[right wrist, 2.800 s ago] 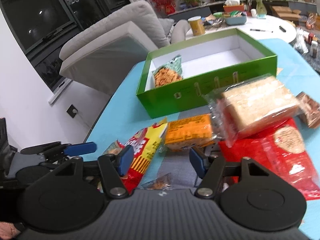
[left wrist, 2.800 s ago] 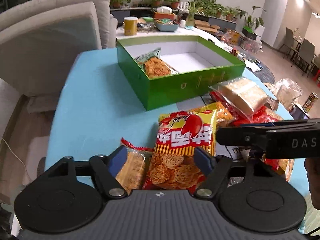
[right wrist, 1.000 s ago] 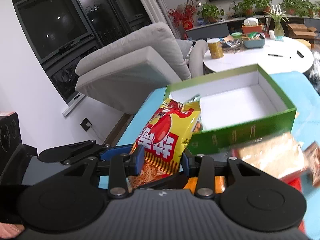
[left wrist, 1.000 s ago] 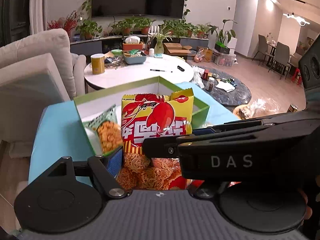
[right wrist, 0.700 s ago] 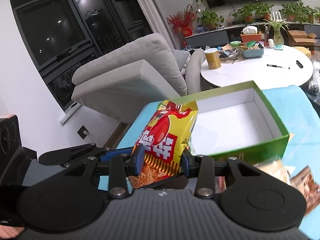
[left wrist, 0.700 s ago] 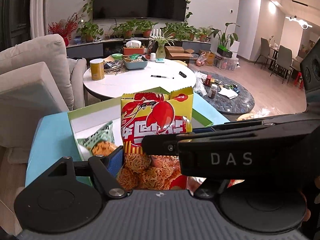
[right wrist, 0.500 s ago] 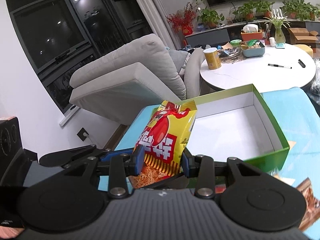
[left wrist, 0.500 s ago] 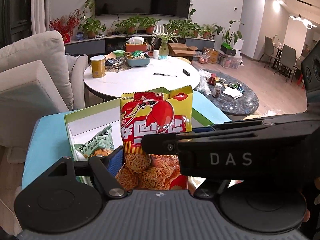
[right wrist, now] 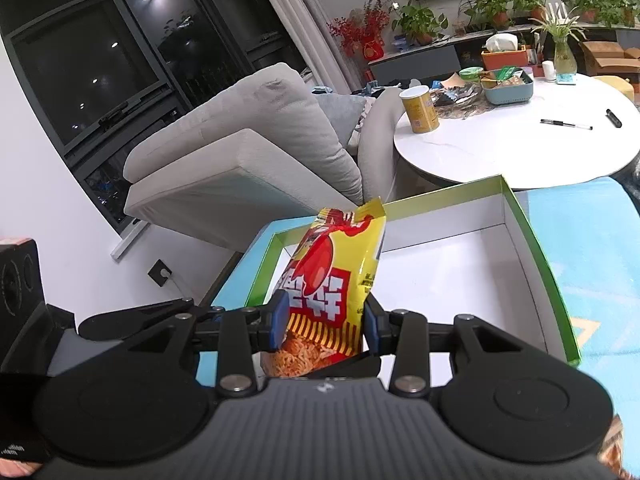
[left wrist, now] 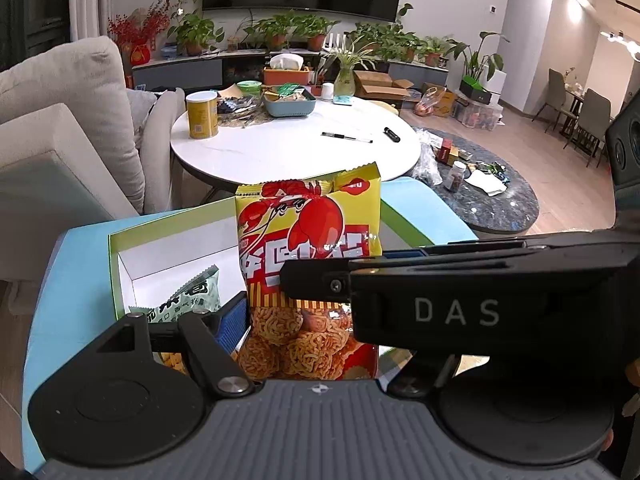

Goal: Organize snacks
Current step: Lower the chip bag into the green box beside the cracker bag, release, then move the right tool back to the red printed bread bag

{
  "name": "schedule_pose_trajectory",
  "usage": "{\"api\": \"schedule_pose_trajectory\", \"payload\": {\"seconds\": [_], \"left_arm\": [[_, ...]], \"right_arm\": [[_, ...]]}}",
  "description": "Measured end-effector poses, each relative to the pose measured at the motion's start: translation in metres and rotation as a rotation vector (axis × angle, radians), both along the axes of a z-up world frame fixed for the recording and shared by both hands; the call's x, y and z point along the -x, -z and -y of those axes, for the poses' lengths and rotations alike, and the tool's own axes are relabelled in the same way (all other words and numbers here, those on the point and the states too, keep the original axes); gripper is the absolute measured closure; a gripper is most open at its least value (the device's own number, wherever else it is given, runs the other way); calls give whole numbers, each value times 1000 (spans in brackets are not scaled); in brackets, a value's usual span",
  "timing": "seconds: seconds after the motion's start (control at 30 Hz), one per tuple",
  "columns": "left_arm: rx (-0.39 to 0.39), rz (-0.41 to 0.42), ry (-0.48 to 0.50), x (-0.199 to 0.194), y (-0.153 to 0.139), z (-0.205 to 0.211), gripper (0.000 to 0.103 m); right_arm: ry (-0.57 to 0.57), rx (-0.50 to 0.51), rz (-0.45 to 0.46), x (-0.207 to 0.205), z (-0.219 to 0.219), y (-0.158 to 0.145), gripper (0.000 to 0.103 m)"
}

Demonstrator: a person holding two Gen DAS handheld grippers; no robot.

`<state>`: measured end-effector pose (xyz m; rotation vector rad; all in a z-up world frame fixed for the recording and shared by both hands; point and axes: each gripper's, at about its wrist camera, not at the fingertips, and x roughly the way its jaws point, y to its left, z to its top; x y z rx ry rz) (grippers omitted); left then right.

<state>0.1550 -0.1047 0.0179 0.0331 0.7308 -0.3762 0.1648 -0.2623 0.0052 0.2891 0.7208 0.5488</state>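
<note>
A yellow snack bag [left wrist: 308, 240] with a red lobster stands upright, gripped by both grippers above the near left part of the open green box [left wrist: 114, 264]. My left gripper [left wrist: 308, 332] holds its lower part; the left blue pad [left wrist: 232, 320] touches the bag, while the right pad is hidden behind the black body of the right gripper [left wrist: 456, 292]. In the right wrist view my right gripper [right wrist: 325, 322] is shut on the bag [right wrist: 336, 276], both blue pads pressing its sides. A green snack packet [left wrist: 188, 300] lies in the box's left end. The rest of the white box floor [right wrist: 460, 280] is bare.
The box sits on a light blue table [right wrist: 592, 248]. Beyond it stands a round white table [left wrist: 296, 148] with a yellow canister [left wrist: 202, 114], a blue tray and pens. A grey sofa [right wrist: 248, 148] lies to the left.
Both grippers have carried the bag forward from the table's front to over the box. The loose snacks on the table have dropped out of view.
</note>
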Motion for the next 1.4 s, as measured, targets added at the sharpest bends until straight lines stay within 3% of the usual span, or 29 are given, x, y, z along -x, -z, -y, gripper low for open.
{"api": "schedule_pose_trajectory", "payload": {"seconds": [0.43,0.6,0.73,0.97,1.27,1.4], "left_arm": [[8,-37,-47,-14,11,-8,32],[52,-38,-83,-11,7,-24,26],[56,-7,-99,-2,1,-30,22],[65,12,-104,14,-4,-40,20],[68,21,-109,42,-8,-49,17],[57,17,-95,57,-4,-50,17]], "right_arm": [[-8,56,0,-24,-4,14,27],[48,96,6,-19,-1,15,27],[68,102,42,-7,4,7,27],[92,144,221,34,9,-17,27],[120,181,217,67,20,-22,27],[146,199,168,85,27,-12,27]]}}
